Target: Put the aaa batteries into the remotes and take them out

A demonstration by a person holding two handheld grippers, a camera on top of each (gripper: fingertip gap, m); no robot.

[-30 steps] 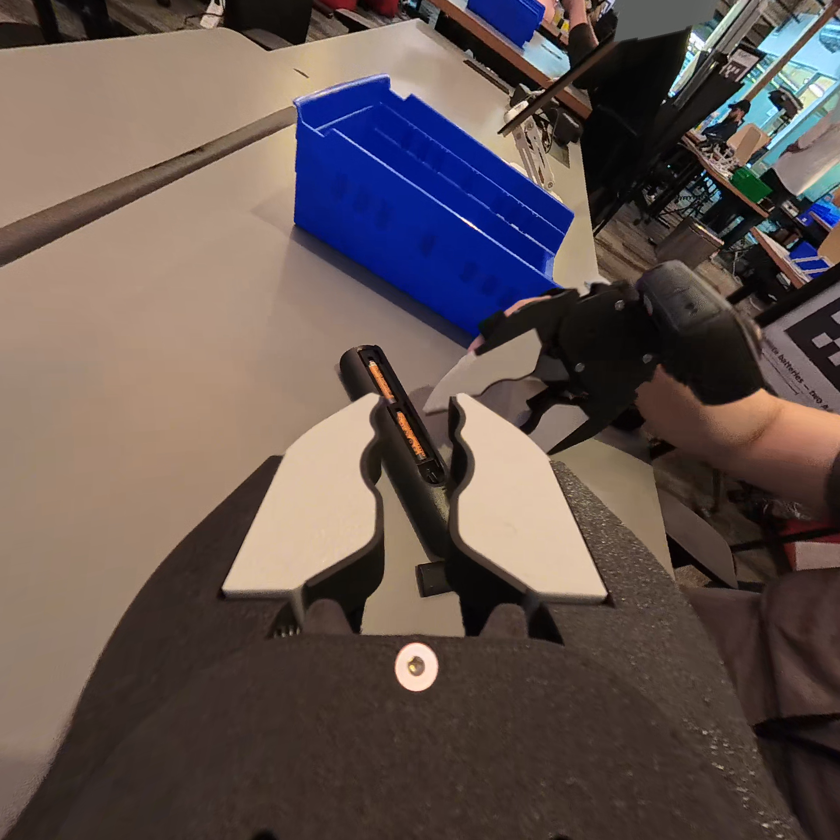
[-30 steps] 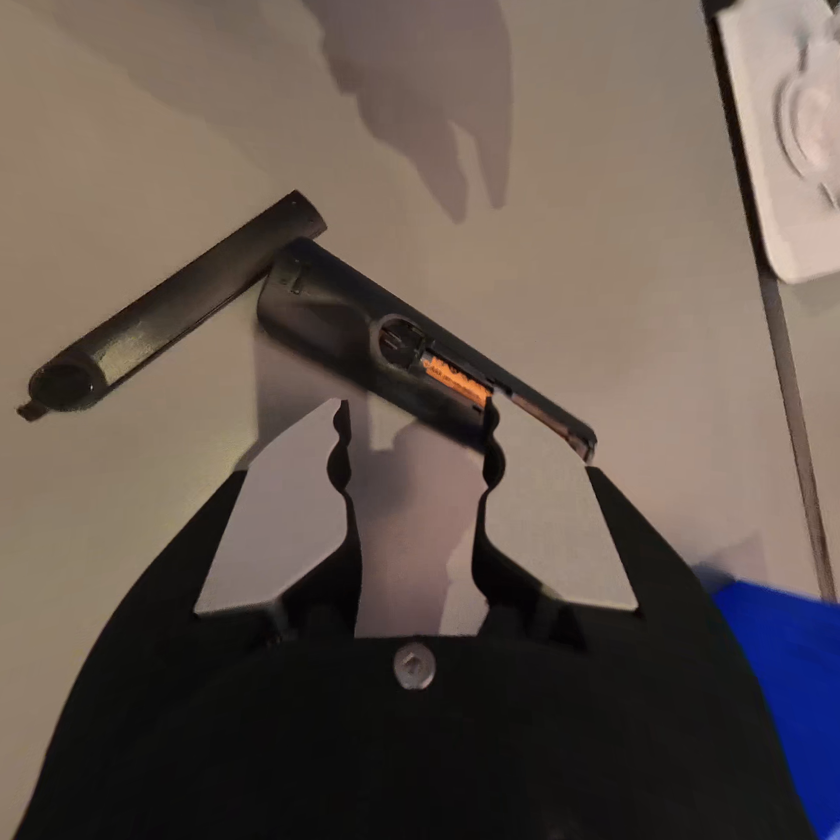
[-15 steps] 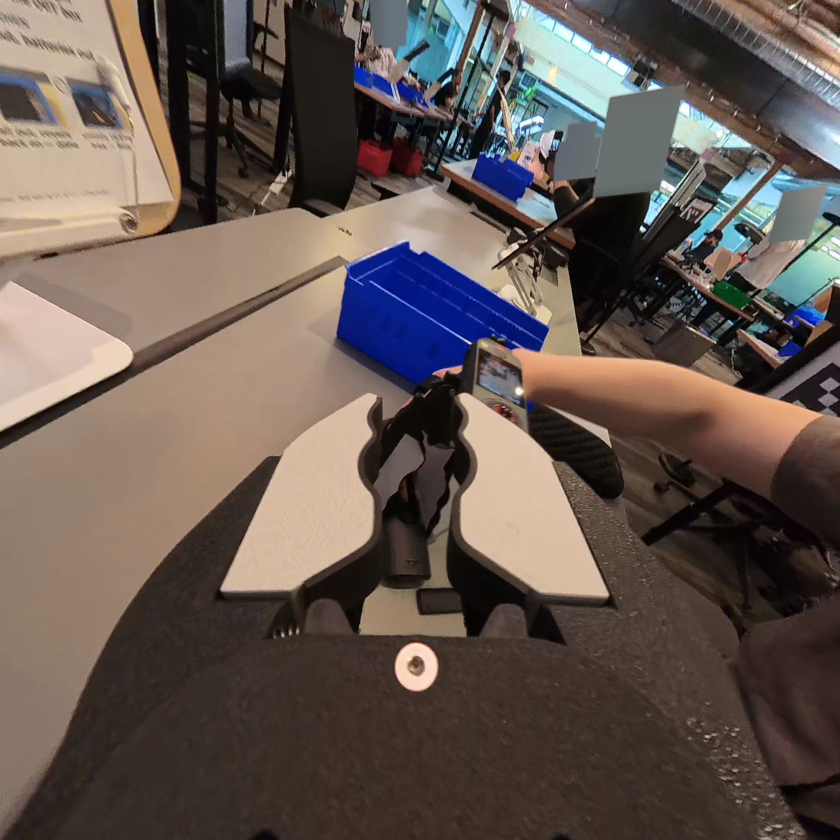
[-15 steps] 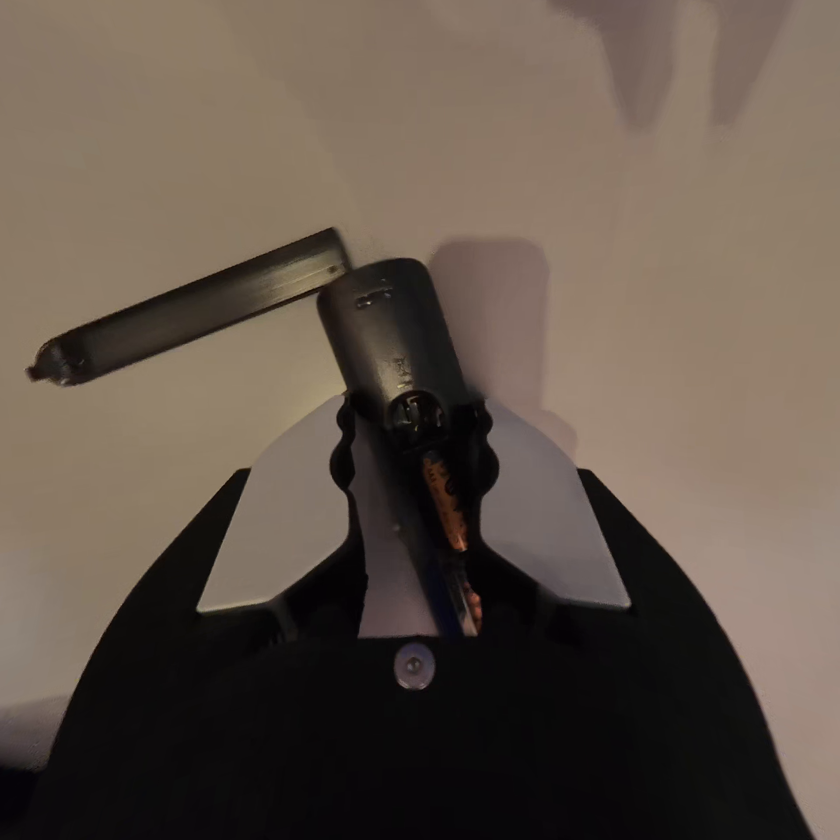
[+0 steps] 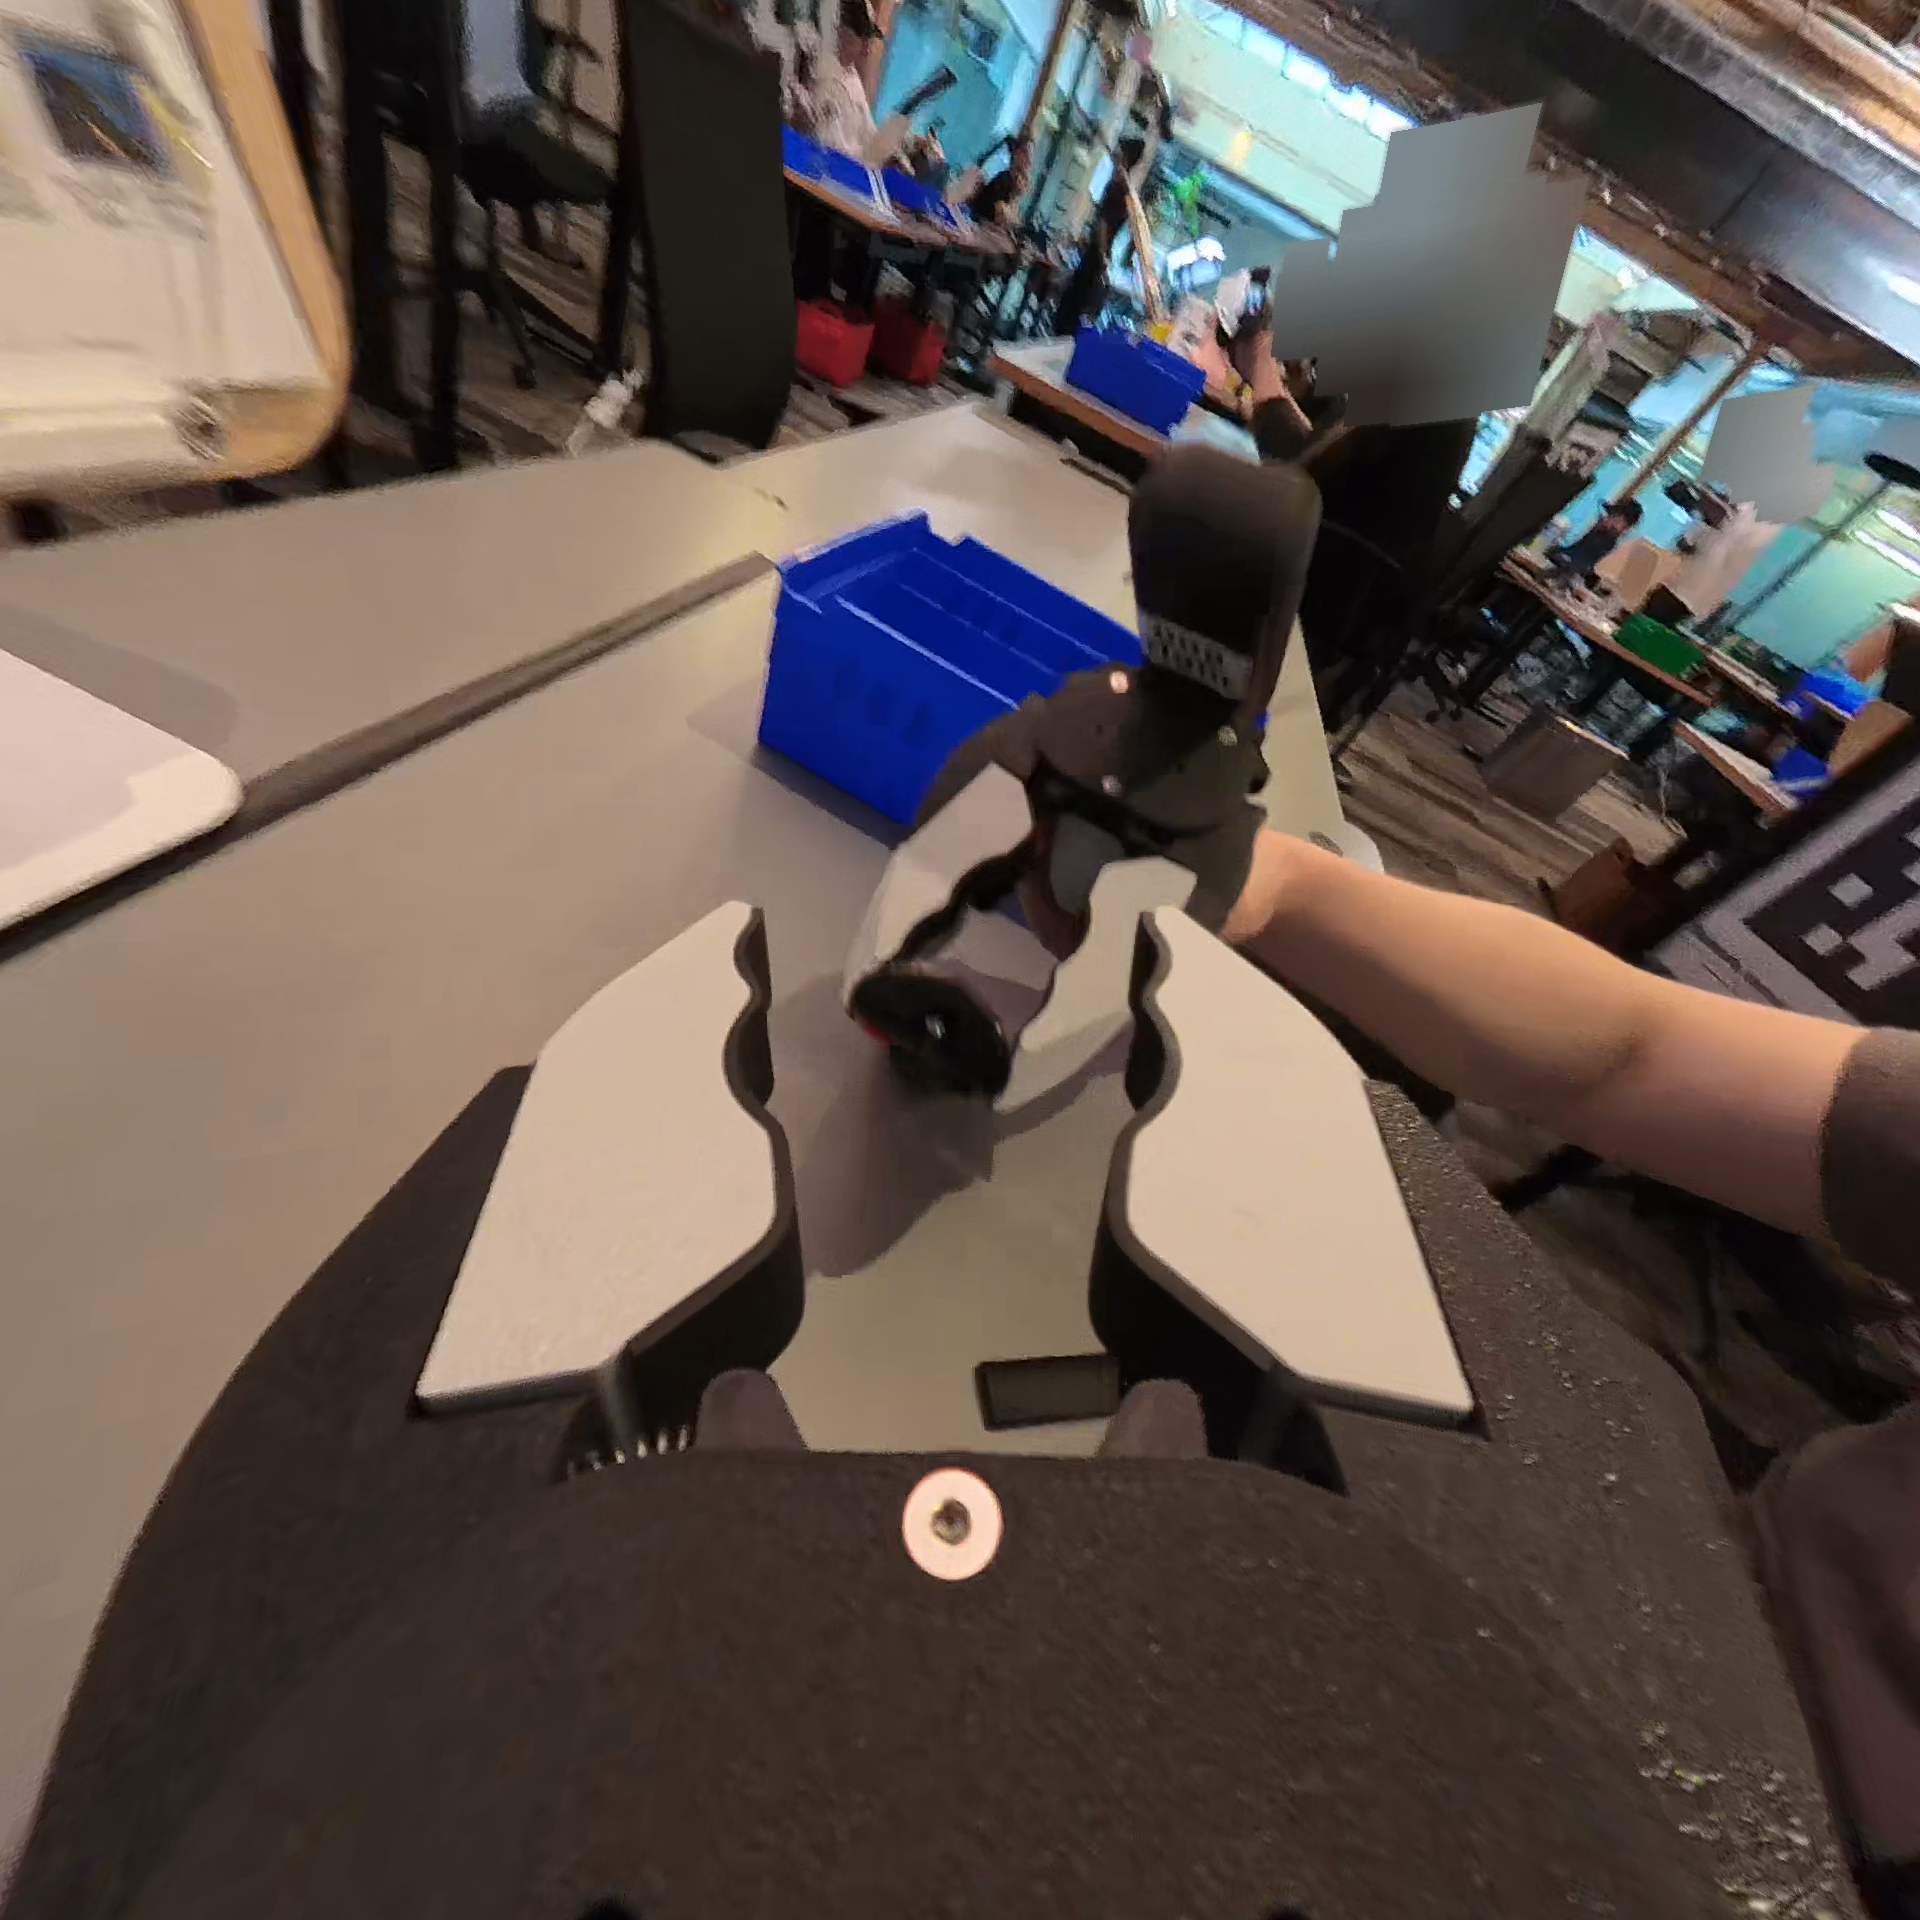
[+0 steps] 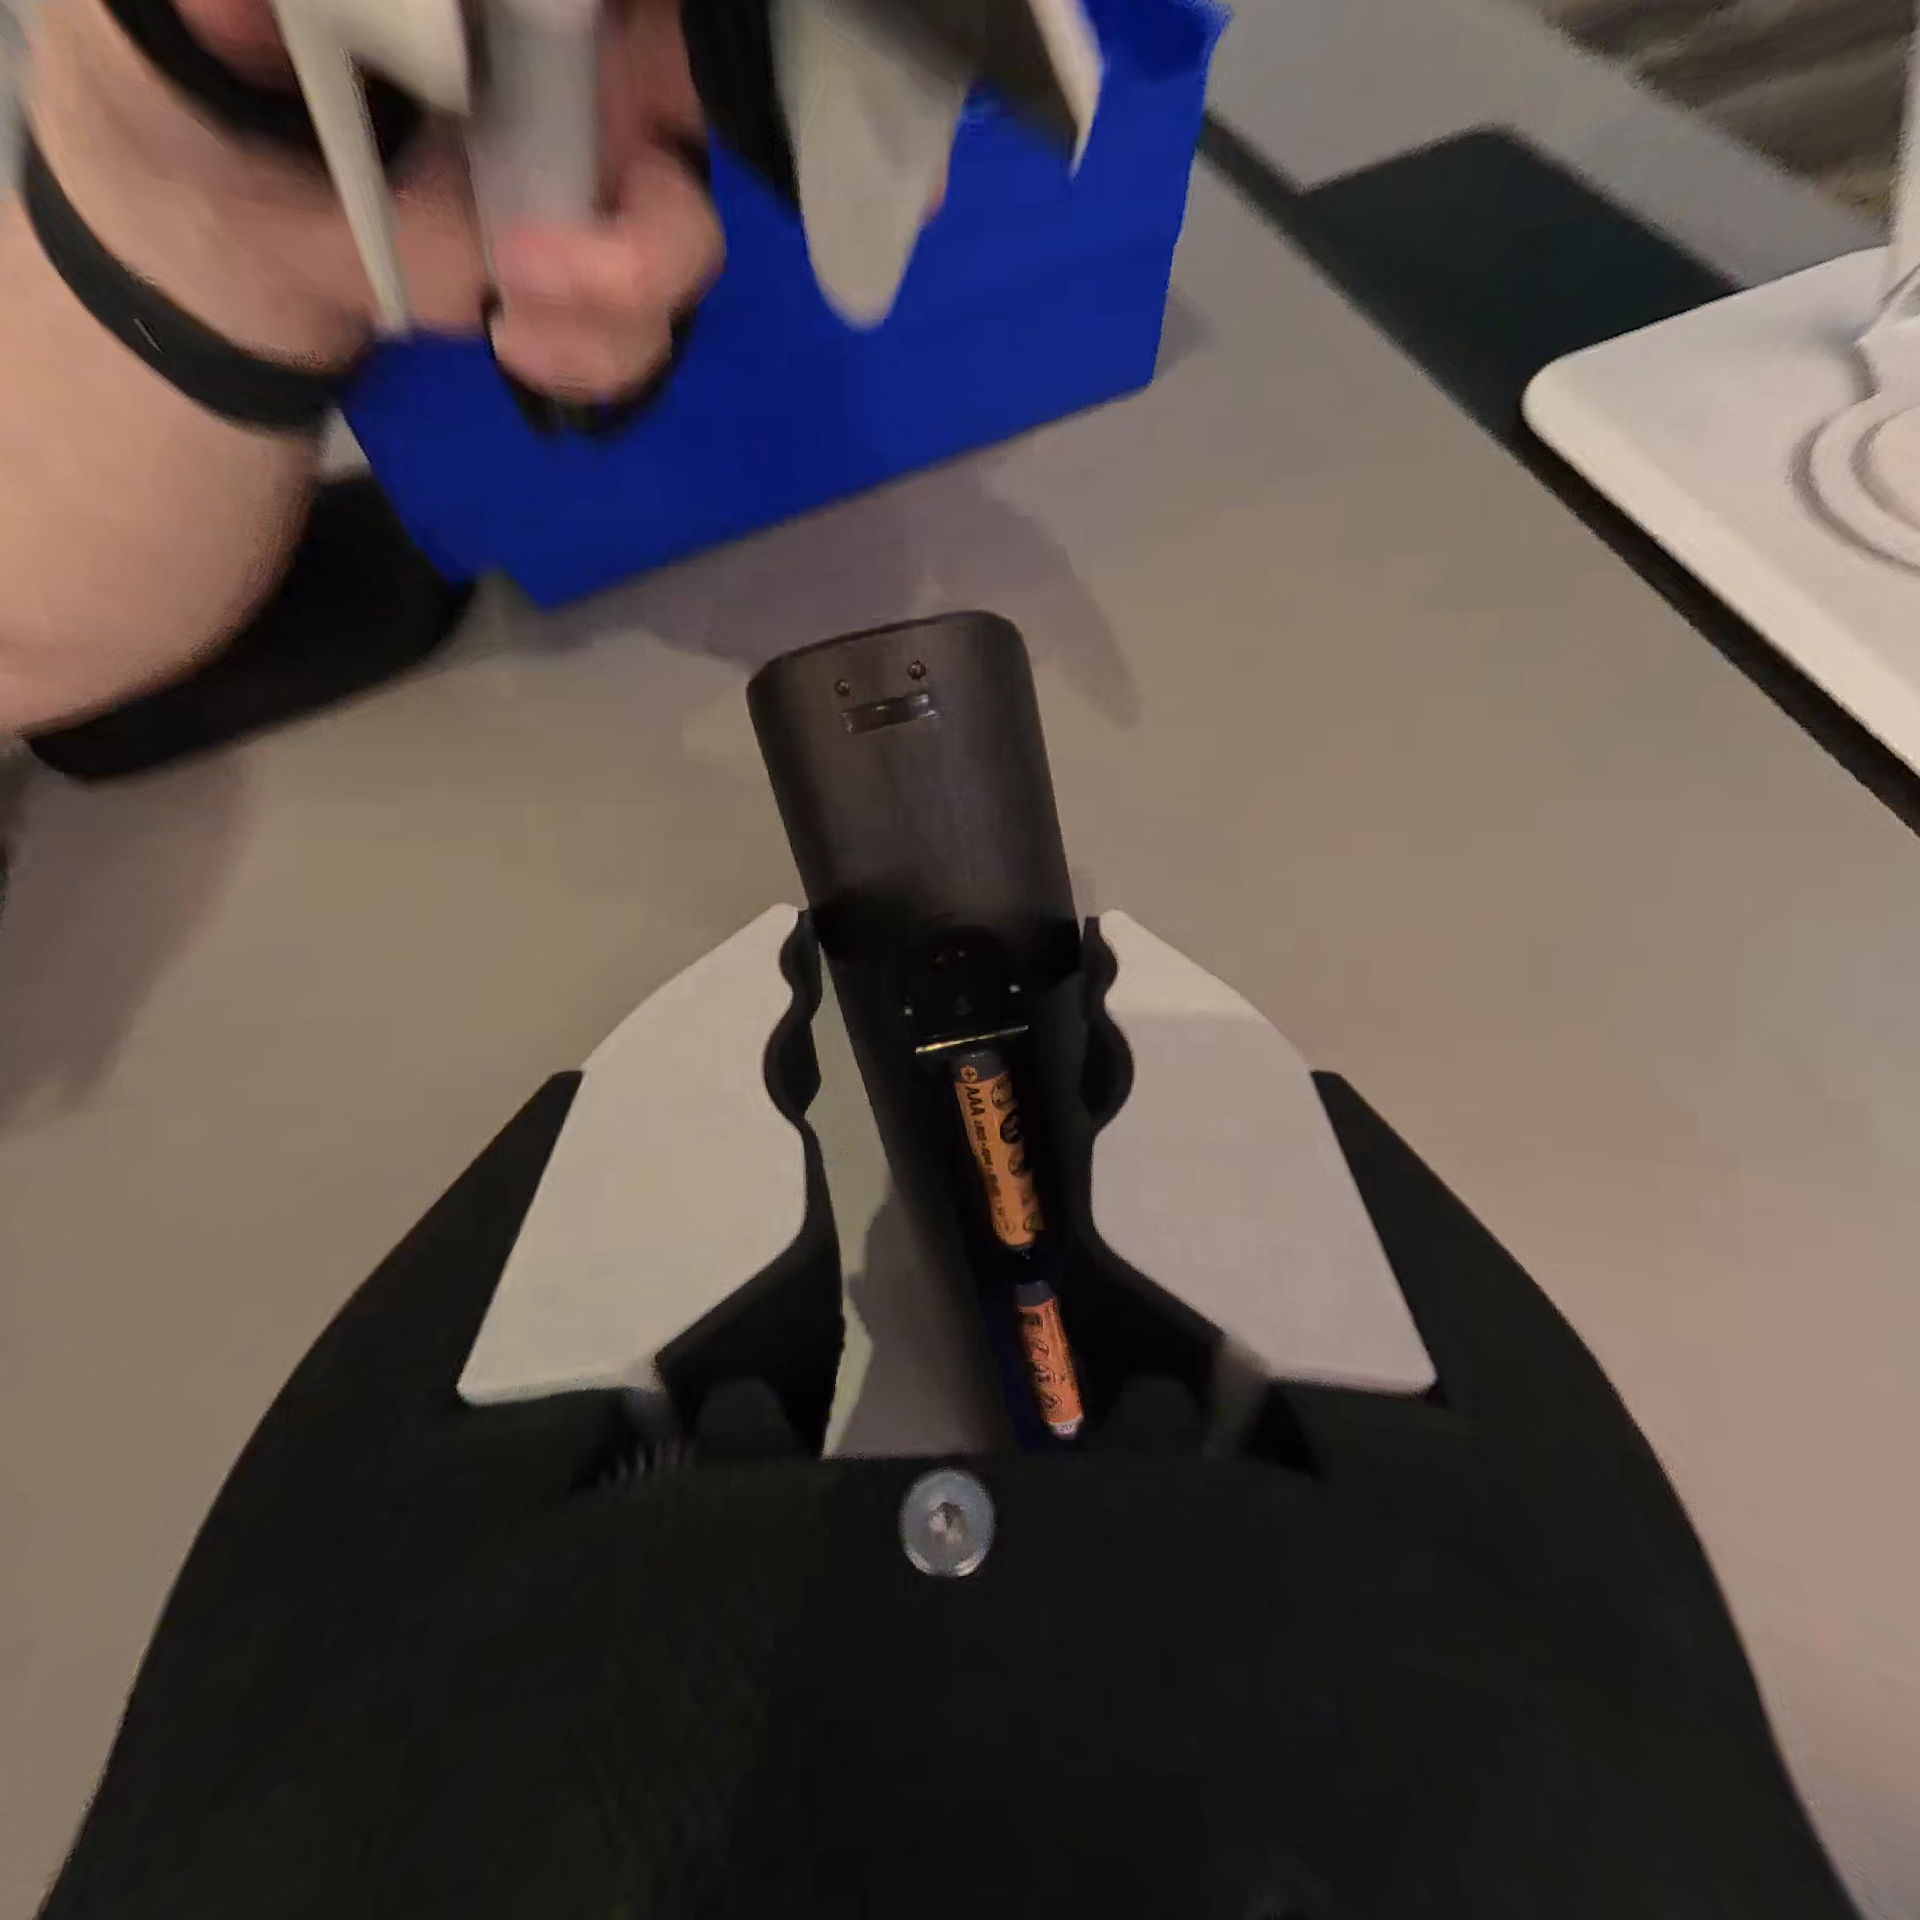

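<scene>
A black remote (image 6: 914,790) with its back cover off sits lengthwise between my right gripper's (image 6: 948,925) fingers. Both pads press on its sides. Two orange AAA batteries (image 6: 997,1153) lie end to end in its open compartment. In the left wrist view the right gripper (image 5: 961,997) holds the remote (image 5: 930,1023) end-on, just above the grey table (image 5: 416,935). My left gripper (image 5: 951,925) is open and empty, just in front of the remote's end. It also shows blurred at the top of the right wrist view (image 6: 623,156).
A blue bin (image 5: 883,675) stands on the table behind the remote and also shows in the right wrist view (image 6: 831,416). A white stand base (image 5: 83,790) lies at the left edge, at the right in the right wrist view (image 6: 1745,436). The person's forearm (image 5: 1507,997) reaches in from the right.
My left gripper let go of the remote and opened wide. My right gripper closed on the remote, lifted it off the table and turned toward the blue bin.
</scene>
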